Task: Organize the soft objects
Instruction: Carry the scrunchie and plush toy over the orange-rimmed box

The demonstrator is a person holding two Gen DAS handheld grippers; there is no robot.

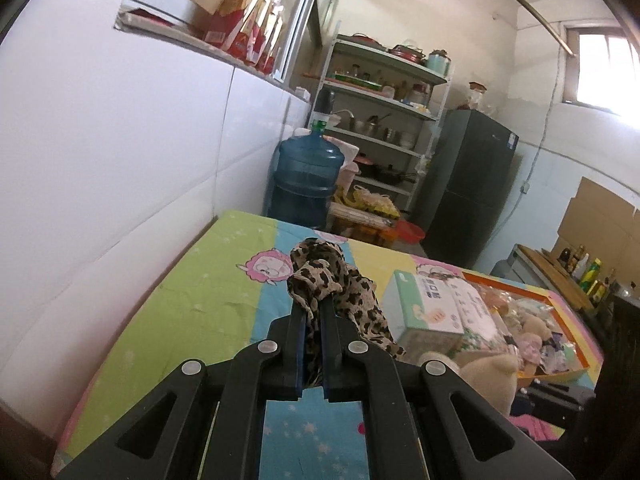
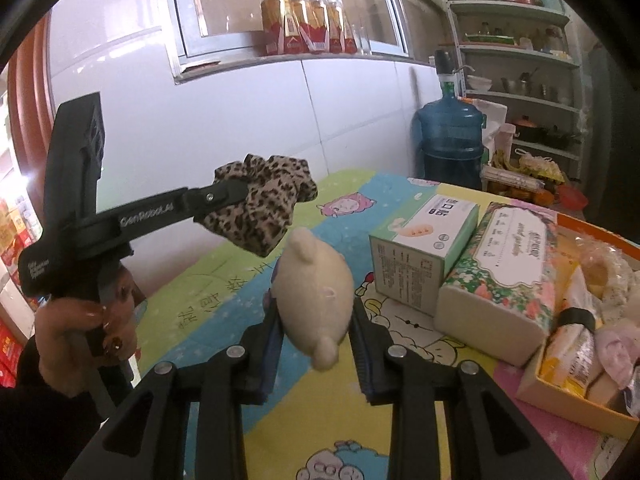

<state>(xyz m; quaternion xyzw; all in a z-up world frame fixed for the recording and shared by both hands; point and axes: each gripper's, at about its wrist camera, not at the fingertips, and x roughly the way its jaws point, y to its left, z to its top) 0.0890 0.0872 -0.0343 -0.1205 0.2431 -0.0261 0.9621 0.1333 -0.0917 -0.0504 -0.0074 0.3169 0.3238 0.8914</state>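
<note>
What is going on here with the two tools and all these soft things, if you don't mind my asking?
A person is sorting soft things on a table covered with a cartoon cloth. The left tool is shut on a leopard-print cloth, held up off the table. The right tool grips a cream plush toy between its fingers. To the right sit a tissue box, a floral tissue pack and an orange box already holding soft items.

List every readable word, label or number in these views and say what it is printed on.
"GenRobot.AI": side of the black left gripper.
Green-and-white carton: Chinese print, too blurred to read.
Floral tissue pack: cursive script, unreadable.
Cartoon table cover: large Chinese characters, not legible.
Red-labelled bottles: too small.
</note>
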